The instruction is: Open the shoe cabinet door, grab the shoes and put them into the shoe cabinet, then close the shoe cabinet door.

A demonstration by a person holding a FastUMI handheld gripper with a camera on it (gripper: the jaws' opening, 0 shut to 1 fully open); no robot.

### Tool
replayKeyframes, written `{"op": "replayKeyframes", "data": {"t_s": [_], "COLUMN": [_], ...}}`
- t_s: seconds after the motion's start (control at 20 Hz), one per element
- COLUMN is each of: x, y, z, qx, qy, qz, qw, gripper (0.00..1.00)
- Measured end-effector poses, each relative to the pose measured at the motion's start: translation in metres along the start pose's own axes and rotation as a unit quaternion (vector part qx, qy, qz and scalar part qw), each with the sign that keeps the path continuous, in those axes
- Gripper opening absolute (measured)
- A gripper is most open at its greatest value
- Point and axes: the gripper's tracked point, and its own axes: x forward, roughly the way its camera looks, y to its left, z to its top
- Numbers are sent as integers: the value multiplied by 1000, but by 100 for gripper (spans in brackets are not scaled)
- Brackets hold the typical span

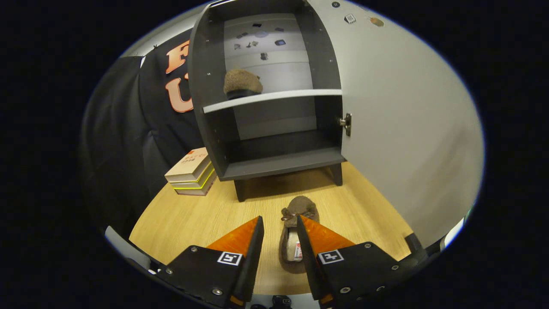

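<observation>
shoe cabinet [274,159] stands on the wooden tabletop [193,214] with its door [399,128] swung wide to the right, a metal hinge fitting [346,123] showing on the door's inner edge. one brown fuzzy slipper [242,83] already sits on the upper shelf [272,99], toward its left end. the lower compartment holds nothing. a second brown slipper [296,240], with a small bow at its toe, lies on the tabletop in front of the cabinet, toe pointing toward it. the gripper [279,225] hangs over this slipper with its fingers parted to a narrow gap; the slipper lies between them, its right edge tucked under the right finger, and whether either finger touches it i cannot tell. a stack of books [191,171] rests just left of the cabinet's base.
</observation>
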Motion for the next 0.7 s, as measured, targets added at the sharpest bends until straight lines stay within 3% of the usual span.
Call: {"op": "replayKeyframes", "data": {"t_s": [0.45, 0.7], "x": [84, 113], "y": [-3, 0], "z": [-67, -68], "qx": [-4, -19], "qy": [72, 72], "qz": [17, 17], "qw": [997, 997], "gripper": [51, 45]}}
